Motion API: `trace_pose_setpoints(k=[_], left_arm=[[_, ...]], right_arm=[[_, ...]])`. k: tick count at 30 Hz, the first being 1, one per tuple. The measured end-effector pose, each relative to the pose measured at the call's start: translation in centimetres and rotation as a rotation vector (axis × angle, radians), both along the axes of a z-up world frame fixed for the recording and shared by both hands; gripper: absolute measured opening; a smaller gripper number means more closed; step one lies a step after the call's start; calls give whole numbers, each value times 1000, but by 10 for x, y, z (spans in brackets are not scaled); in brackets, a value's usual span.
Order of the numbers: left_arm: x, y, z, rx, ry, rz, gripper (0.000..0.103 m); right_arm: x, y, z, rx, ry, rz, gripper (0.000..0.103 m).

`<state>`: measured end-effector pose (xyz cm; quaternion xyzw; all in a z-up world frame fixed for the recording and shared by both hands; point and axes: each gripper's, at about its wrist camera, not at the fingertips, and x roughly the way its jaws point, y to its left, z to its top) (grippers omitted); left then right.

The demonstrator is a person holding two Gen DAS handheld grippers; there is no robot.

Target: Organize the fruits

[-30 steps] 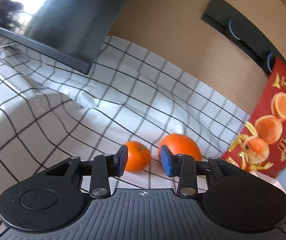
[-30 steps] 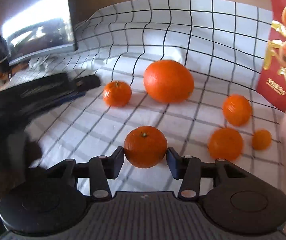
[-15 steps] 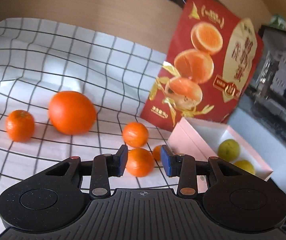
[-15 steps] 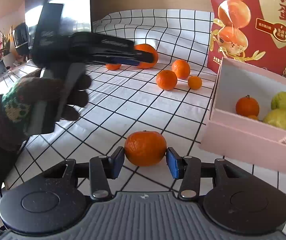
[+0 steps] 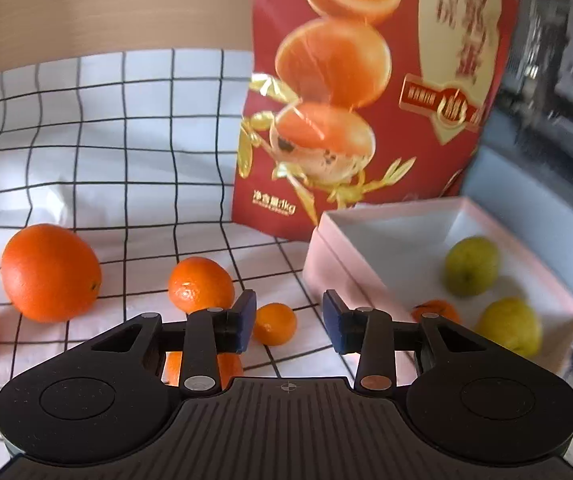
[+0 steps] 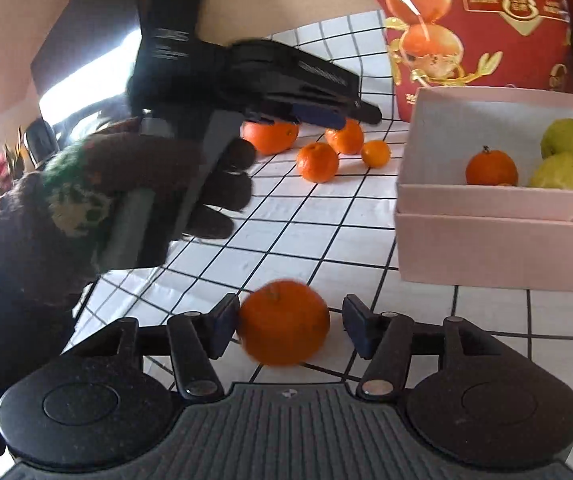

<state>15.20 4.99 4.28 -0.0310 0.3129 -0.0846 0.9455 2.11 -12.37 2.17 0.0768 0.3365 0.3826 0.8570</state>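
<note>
My right gripper [image 6: 291, 326] hangs low over the checked cloth, its jaws opening. A mandarin [image 6: 284, 322] sits between them; the left pad touches it and the right pad stands clear. The pink box [image 6: 486, 240] lies just ahead to the right, holding a mandarin [image 6: 491, 168] and two yellow-green fruits [image 6: 564, 172]. My left gripper [image 5: 289, 322] is open, its jaws opening slightly with nothing gripped. A small mandarin [image 5: 275, 324] lies on the cloth beyond its fingers, and a bigger mandarin [image 5: 200, 284] and a large orange [image 5: 50, 272] sit to the left.
A red printed bag [image 5: 366, 100] stands behind the pink box [image 5: 334, 280]. A gloved hand [image 6: 106, 200] holds the left gripper [image 6: 360, 114] above several loose oranges. A dark screen leans against the wall at the back left.
The right gripper carried the mandarin toward the pink box, then its jaws spread and released it. The left gripper swung right, from the large orange to the small mandarins beside the box.
</note>
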Motion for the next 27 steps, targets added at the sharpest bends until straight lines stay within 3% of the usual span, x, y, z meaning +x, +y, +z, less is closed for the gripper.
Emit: trace_pose_setpoints(k=[6, 11, 13, 16, 24, 27], left_arm=[[18, -9, -20, 57, 66, 47, 41], [24, -13, -22, 94, 52, 56, 41], [24, -13, -23, 105, 43, 53, 35], [15, -8, -21, 80, 29, 39, 33], [-75, 21, 6, -60, -88, -18, 33], [-120, 28, 5, -55, -95, -42, 33]], right_arm=[[-7, 3, 1, -19, -34, 0, 67], [-10, 4, 2, -35, -61, -5, 72], [-8, 3, 2, -27, -55, -11, 73], [-6, -1, 1, -13, -36, -26, 73], [4, -11, -3, 40, 33, -52, 82], [4, -13, -4, 51, 40, -63, 83]])
